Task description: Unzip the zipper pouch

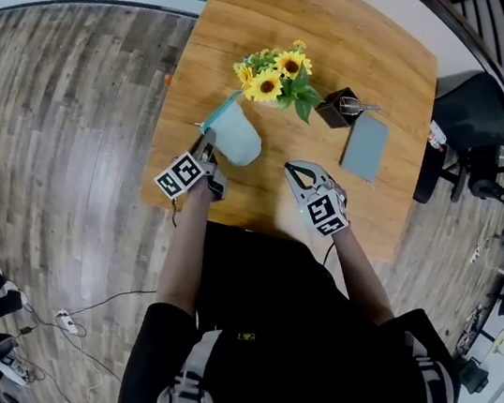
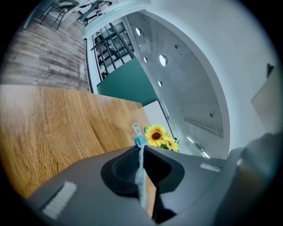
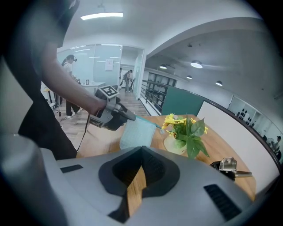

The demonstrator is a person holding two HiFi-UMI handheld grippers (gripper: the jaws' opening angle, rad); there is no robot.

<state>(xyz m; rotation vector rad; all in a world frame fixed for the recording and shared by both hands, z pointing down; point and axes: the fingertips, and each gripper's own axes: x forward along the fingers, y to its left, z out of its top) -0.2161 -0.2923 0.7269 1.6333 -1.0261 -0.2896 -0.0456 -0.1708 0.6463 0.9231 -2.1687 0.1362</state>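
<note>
While the left gripper (image 2: 140, 148) has its fingers clenched on the zip edge of the light blue fabric zipper pouch (image 1: 237, 134), the unzip itself looks not yet started. The pouch hangs off those fingers above the wooden tabletop (image 1: 347, 19), body drooping. The teal zip line runs out from the grip towards the bunch of yellow sunflowers (image 1: 278, 76), with the small silver pull tab (image 2: 136, 128) at its far end.

Right gripper (image 3: 141, 150): fingers closed tip to tip, nothing between them, only wood showing in the gap. It sits apart from the pouch, near the person's side of the tabletop.

Step in hand, as I read it: anchor and present the pouch. Next move: right fingers open, reach in to the tab, pinch it, draw it back along the zip towards the left grip while the left holds tension.

Room: the tab sits close beside the sunflowers, so the approach is tight there. The left gripper works near the tabletop's left edge. The black holder (image 1: 340, 108) and grey-blue flat pad (image 1: 365, 147) lie off to the right, clear of the path.
</note>
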